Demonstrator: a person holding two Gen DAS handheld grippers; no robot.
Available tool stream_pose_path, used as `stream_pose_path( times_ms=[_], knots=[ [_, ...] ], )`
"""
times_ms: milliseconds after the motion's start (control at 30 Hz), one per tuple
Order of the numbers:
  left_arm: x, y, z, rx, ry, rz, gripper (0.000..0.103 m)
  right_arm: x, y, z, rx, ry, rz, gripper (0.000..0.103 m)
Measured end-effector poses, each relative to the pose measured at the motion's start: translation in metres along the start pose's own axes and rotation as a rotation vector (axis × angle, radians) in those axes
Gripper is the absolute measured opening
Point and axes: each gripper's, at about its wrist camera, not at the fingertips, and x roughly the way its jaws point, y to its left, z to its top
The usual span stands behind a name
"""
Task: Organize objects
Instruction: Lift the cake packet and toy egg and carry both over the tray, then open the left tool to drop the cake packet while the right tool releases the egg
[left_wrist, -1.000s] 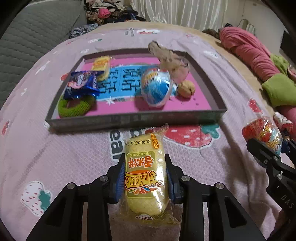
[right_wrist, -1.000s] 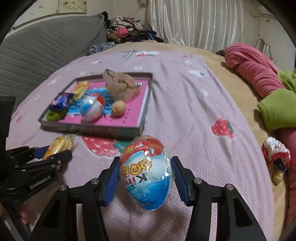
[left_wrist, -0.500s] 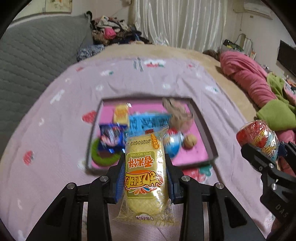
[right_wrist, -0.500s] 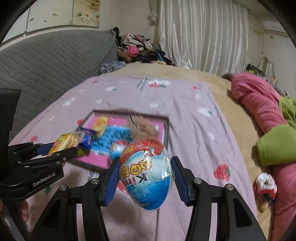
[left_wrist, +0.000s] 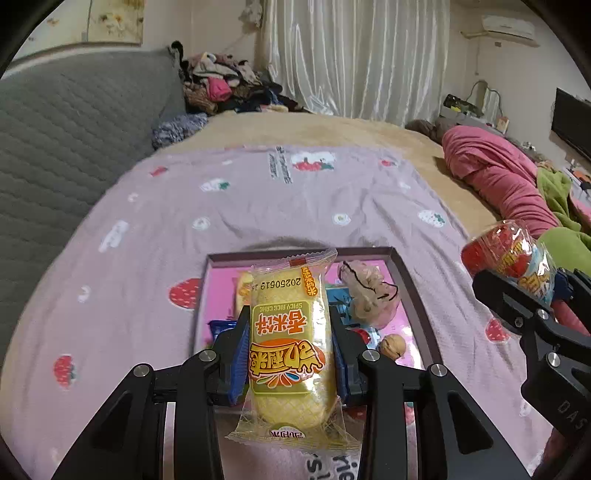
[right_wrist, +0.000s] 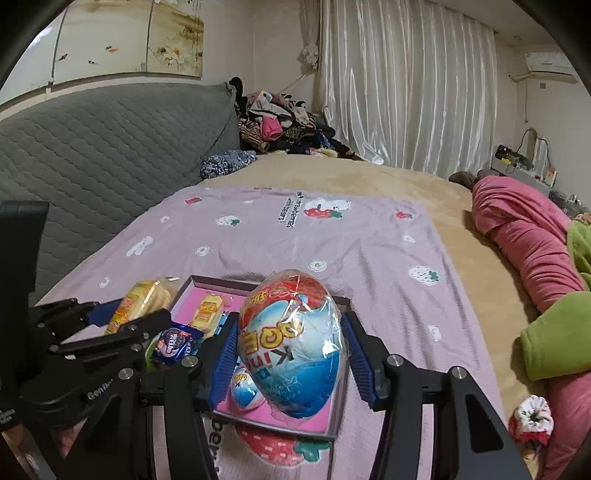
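Observation:
My left gripper (left_wrist: 290, 350) is shut on a yellow rice cake packet (left_wrist: 290, 354), held in the air above the pink-lined box (left_wrist: 410, 280). In the right wrist view this packet (right_wrist: 140, 306) shows at the left. My right gripper (right_wrist: 290, 354) is shut on a wrapped red-and-blue toy egg (right_wrist: 291, 347), also over the box (right_wrist: 266, 421). From the left wrist view the egg (left_wrist: 509, 258) appears at the right edge. Inside the box lie a second egg (right_wrist: 245, 389), a walnut (left_wrist: 392, 345), a blue snack pack (right_wrist: 173, 341), a yellow packet (right_wrist: 208, 310) and a beige pouch (left_wrist: 365, 291).
The box sits on a lilac strawberry-print sheet (left_wrist: 258, 199) over a tan blanket. A grey quilted headboard (right_wrist: 92, 147) rises at the left. Pink and green bedding (right_wrist: 524, 236) lies at the right, and a small red-and-white scrunchie (right_wrist: 532, 413) beside it. Clothes pile up at the back.
Both grippers rose with their loads and tilted upward. The box now looks smaller and lies beneath them, and more of the room shows. Neither grip changed.

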Motion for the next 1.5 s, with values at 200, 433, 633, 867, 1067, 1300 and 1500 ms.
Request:
stream_pose_path(
  times_ms=[200, 433, 633, 867, 1067, 1300, 1500],
  knots=[
    [0.05, -0.001, -0.01, 0.004, 0.034, -0.003, 0.038, 0.045, -0.004, -0.013, 0.004, 0.044, 0.003, 0.054],
    [0.089, -0.003, -0.028, 0.01, 0.052, -0.011, 0.038, 0.089, -0.014, -0.036, 0.037, 0.072, 0.002, 0.054],
    [0.114, -0.009, -0.044, 0.04, 0.072, -0.035, 0.038, 0.108, -0.021, -0.053, 0.066, 0.051, 0.003, 0.054],
    [0.132, -0.003, -0.047, 0.026, 0.095, -0.046, 0.038, 0.141, -0.024, -0.064, 0.058, 0.105, -0.01, 0.054],
    [0.142, -0.003, -0.051, 0.038, 0.108, -0.017, 0.039, 0.151, -0.022, -0.069, 0.048, 0.139, -0.03, 0.055],
    [0.142, -0.005, -0.052, 0.039, 0.1, -0.007, 0.041, 0.154, -0.024, -0.071, 0.052, 0.145, -0.035, 0.055],
    [0.142, -0.002, -0.052, 0.041, 0.096, 0.005, 0.046, 0.156, -0.023, -0.071, 0.052, 0.151, -0.038, 0.055]
  ],
)
